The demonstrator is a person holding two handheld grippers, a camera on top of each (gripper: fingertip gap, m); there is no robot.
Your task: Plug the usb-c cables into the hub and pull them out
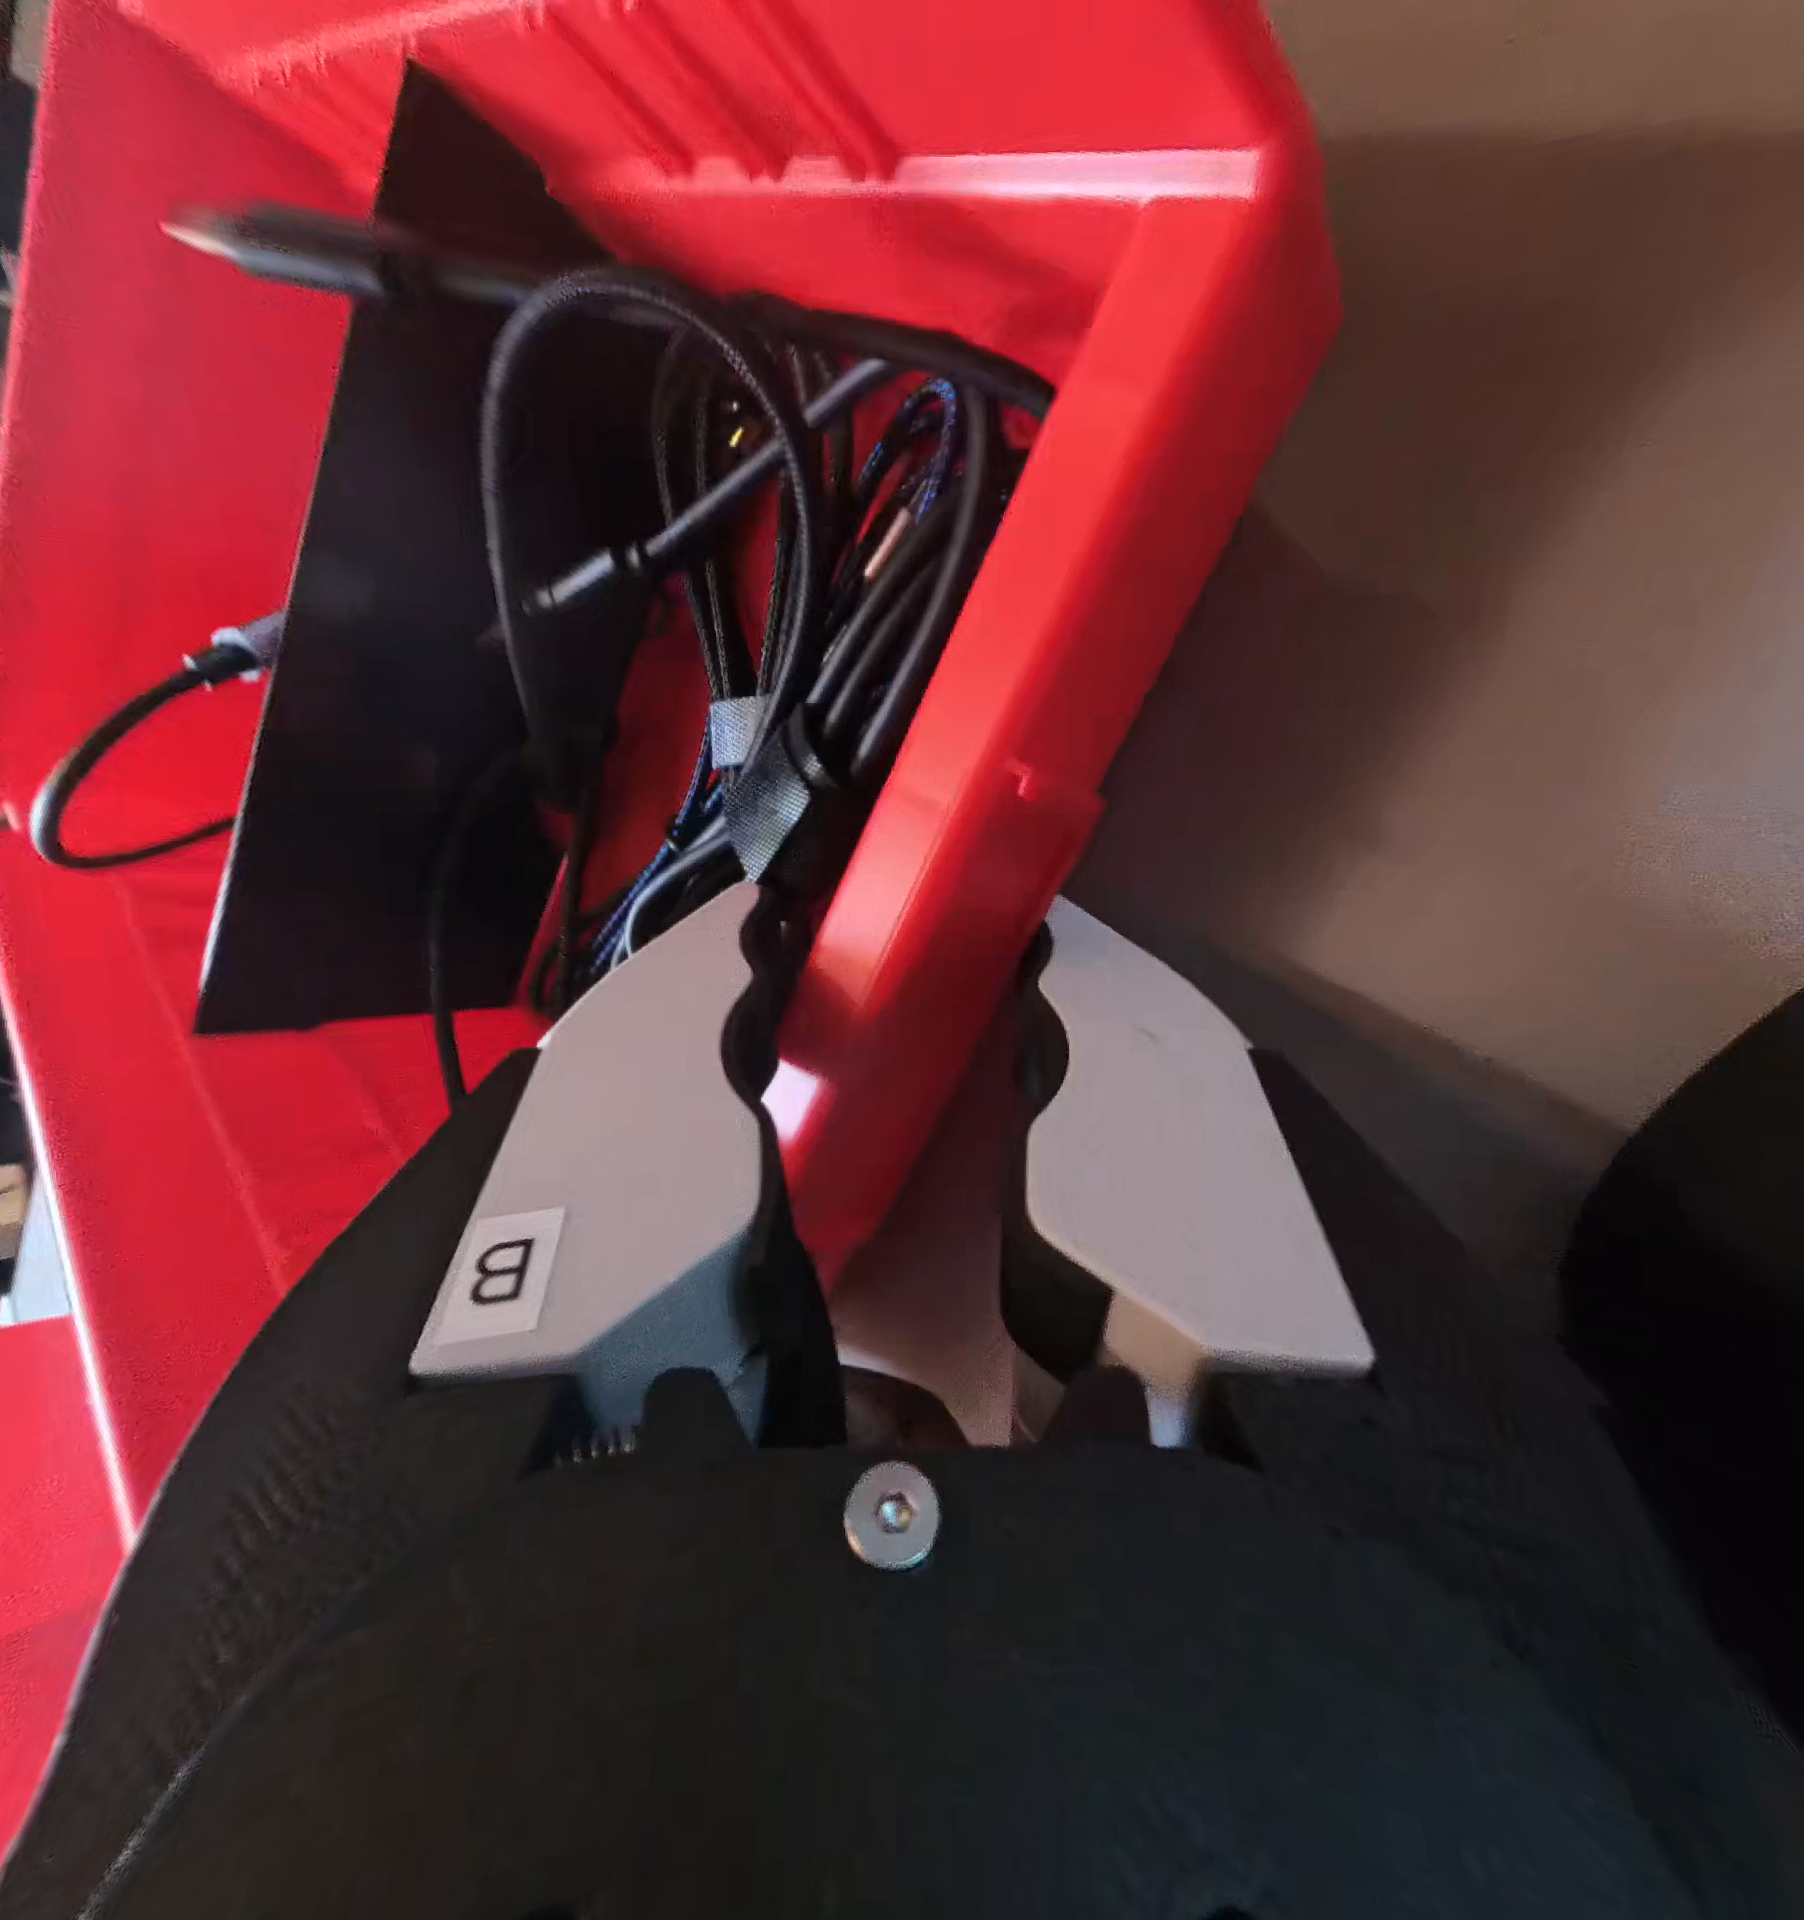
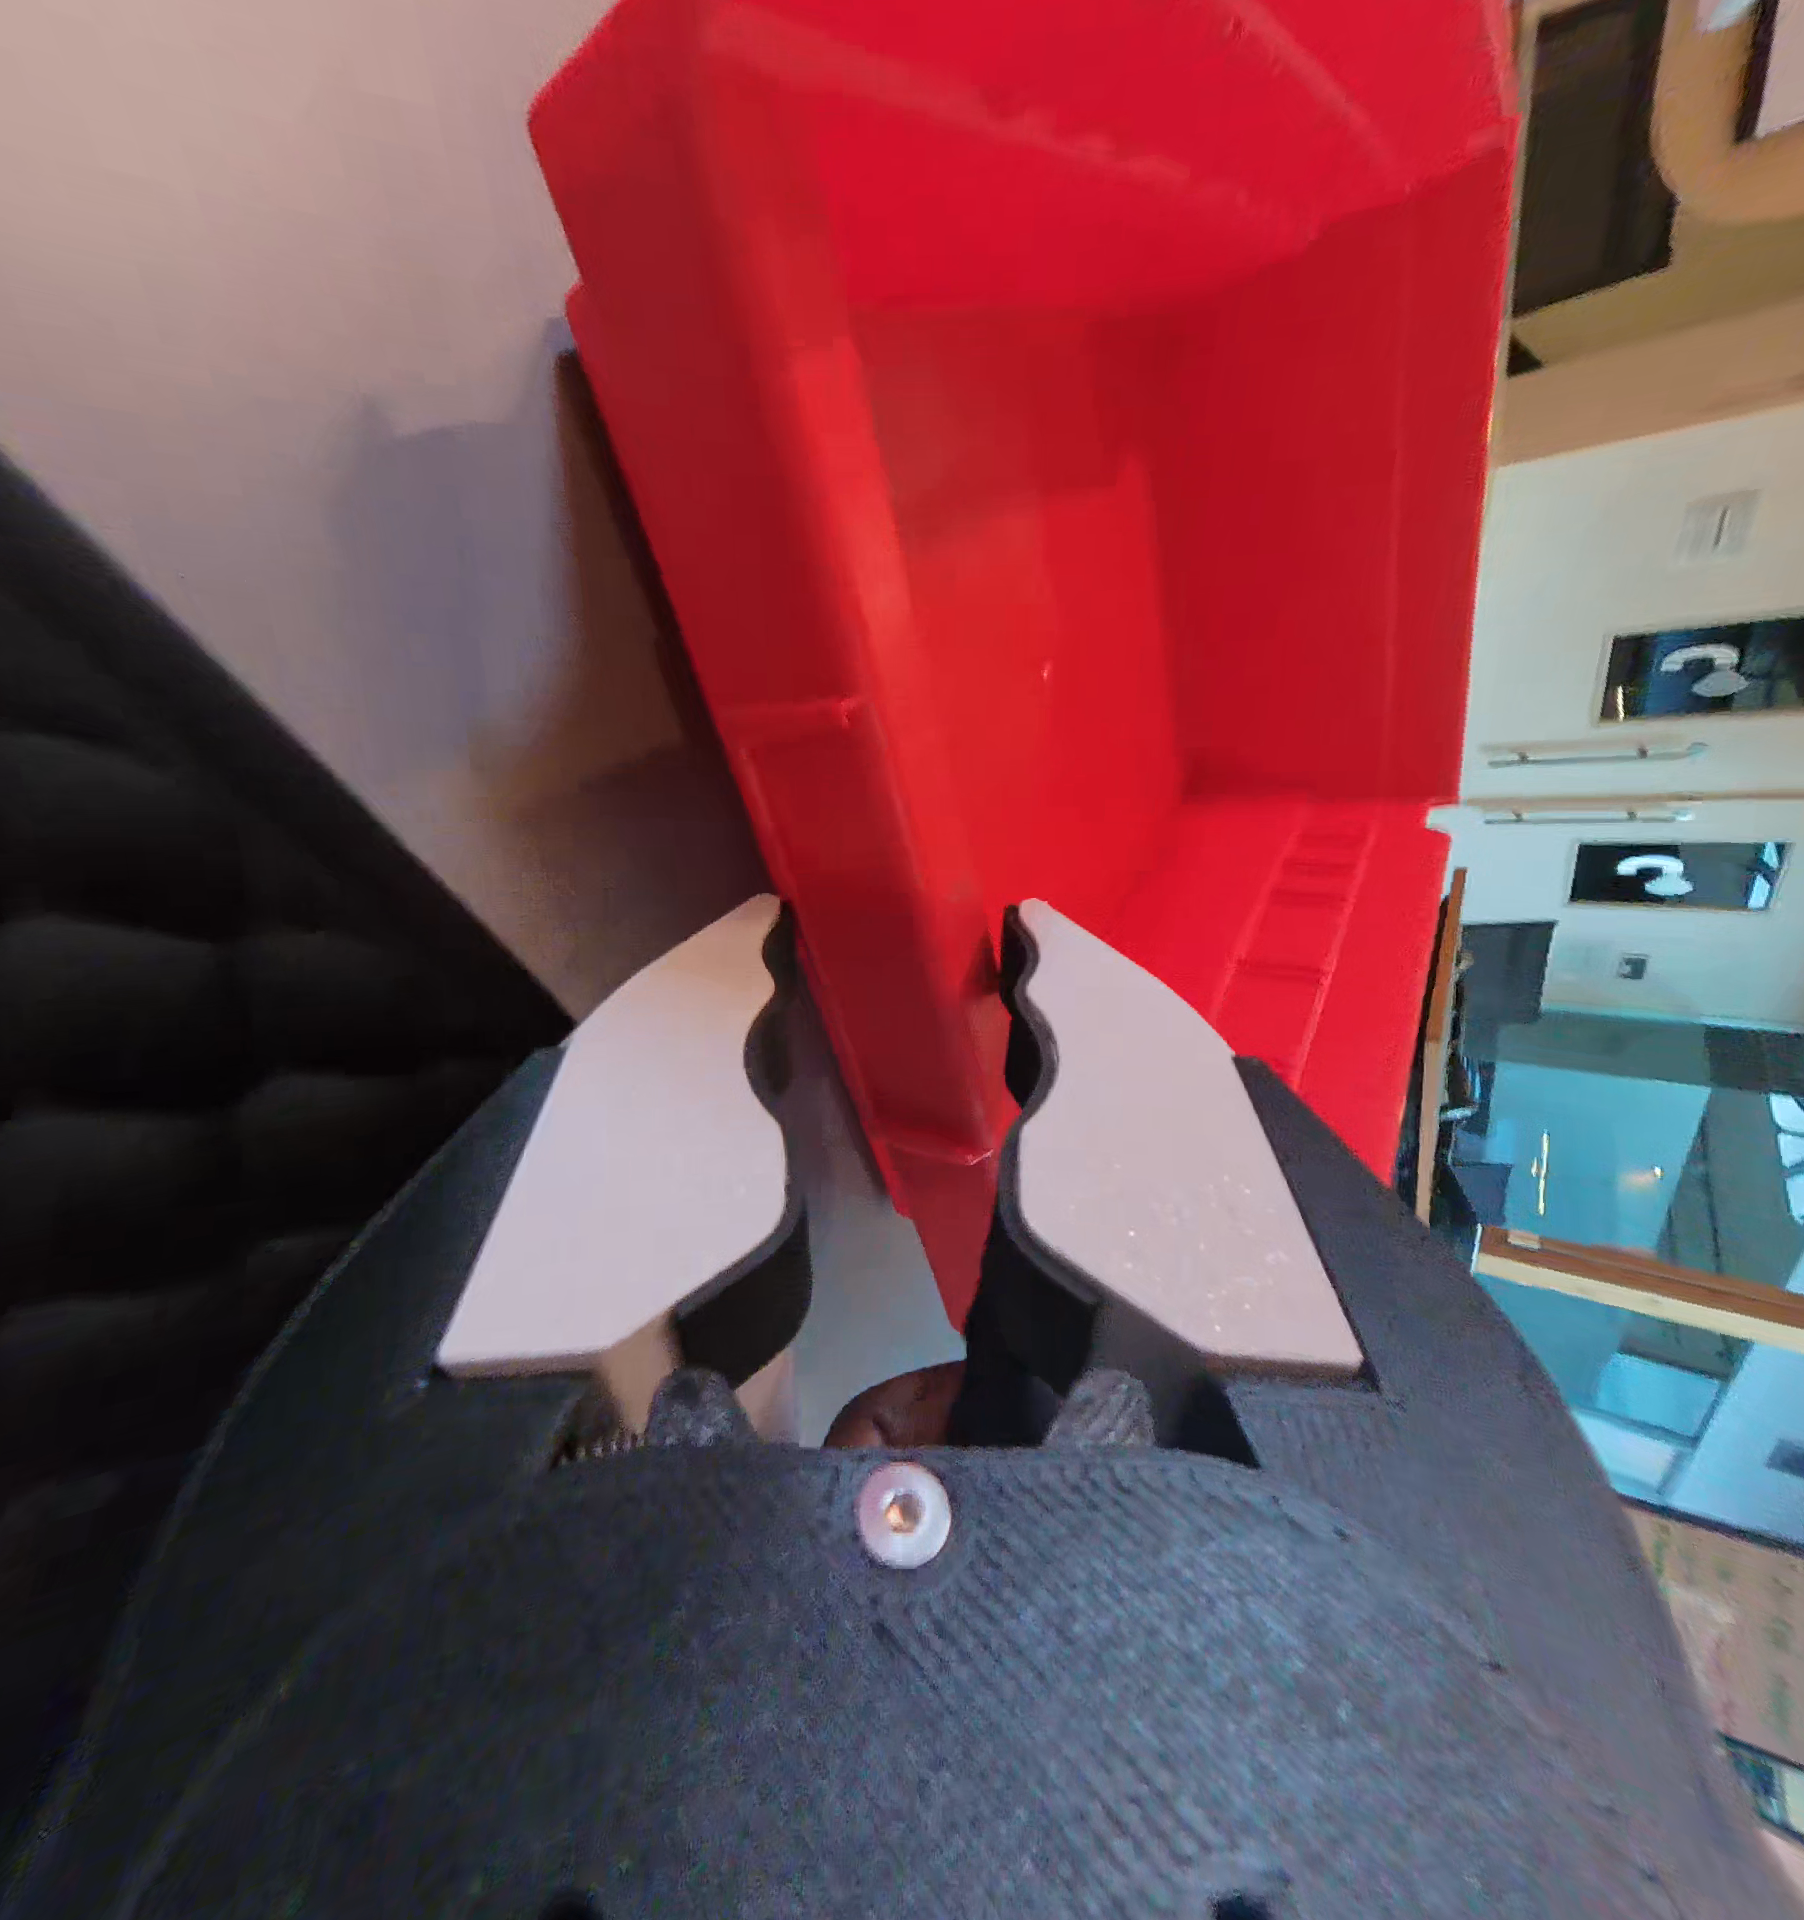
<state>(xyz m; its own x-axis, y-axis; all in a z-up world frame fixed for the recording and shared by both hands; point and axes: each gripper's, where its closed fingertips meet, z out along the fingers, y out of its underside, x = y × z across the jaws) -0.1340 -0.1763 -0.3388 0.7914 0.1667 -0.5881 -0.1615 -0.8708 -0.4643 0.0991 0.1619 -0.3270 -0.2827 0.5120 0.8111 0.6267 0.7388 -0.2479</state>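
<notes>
A red plastic bin (image 1: 981, 312) fills both views and looks tilted. Inside it lie a bundle of black cables (image 1: 763, 623) tied with straps, a loose dark plug (image 1: 586, 587) and a blurred plug (image 1: 285, 255) near the rim. A dark flat panel (image 1: 389, 675) leans in the bin; a grey connector (image 1: 243, 649) with a short looped cable shows at its left edge. I cannot tell whether it is the hub. My left gripper (image 1: 898, 925) is shut on the bin's side wall, one finger inside. My right gripper (image 2: 895, 920) is shut on another wall (image 2: 877, 727) of the bin.
A beige surface (image 1: 1552, 520) lies beside the bin. A black rounded shape (image 1: 1708, 1403) sits at the right of the left wrist view. A black quilted object (image 2: 150, 935) is at the left of the right wrist view, with room furniture and glass (image 2: 1656, 1143) at the right. Left tips to right tips: about 40 cm.
</notes>
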